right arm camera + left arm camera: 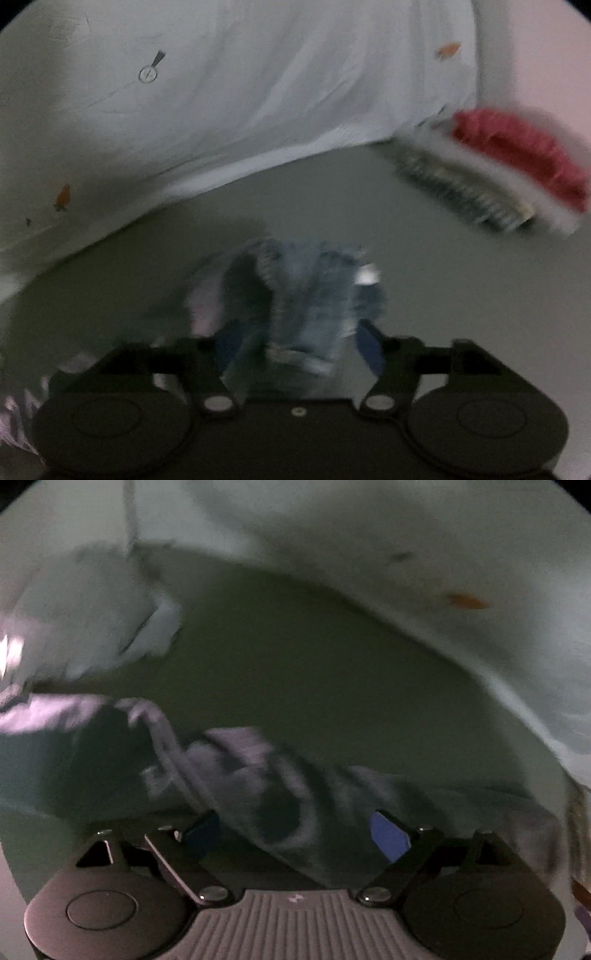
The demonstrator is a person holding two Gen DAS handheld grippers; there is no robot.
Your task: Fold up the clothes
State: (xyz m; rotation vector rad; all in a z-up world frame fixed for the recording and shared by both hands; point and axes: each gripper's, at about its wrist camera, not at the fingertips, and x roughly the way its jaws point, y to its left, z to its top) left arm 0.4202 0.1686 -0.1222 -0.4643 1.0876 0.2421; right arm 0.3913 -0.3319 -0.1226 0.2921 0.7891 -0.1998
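In the left wrist view a crumpled grey-lavender garment point(258, 771) lies on the grey-green surface point(314, 664). It runs down between the blue pads point(391, 834) of my left gripper point(295, 832), whose jaws stand wide and do not press on it. In the right wrist view a blurred piece of blue denim point(310, 295) lies bunched just ahead of my right gripper point(301, 347), between its spread blue pads point(371, 349). No pad is seen to squeeze the cloth. Both pictures are smeared by motion.
A white sheet with small orange prints point(221, 110) covers the far side, also seen as the white sheet point(443, 572). At the right stands a stack of folded clothes with a red piece on top point(517, 158). A pale folded item point(92, 609) lies at the left.
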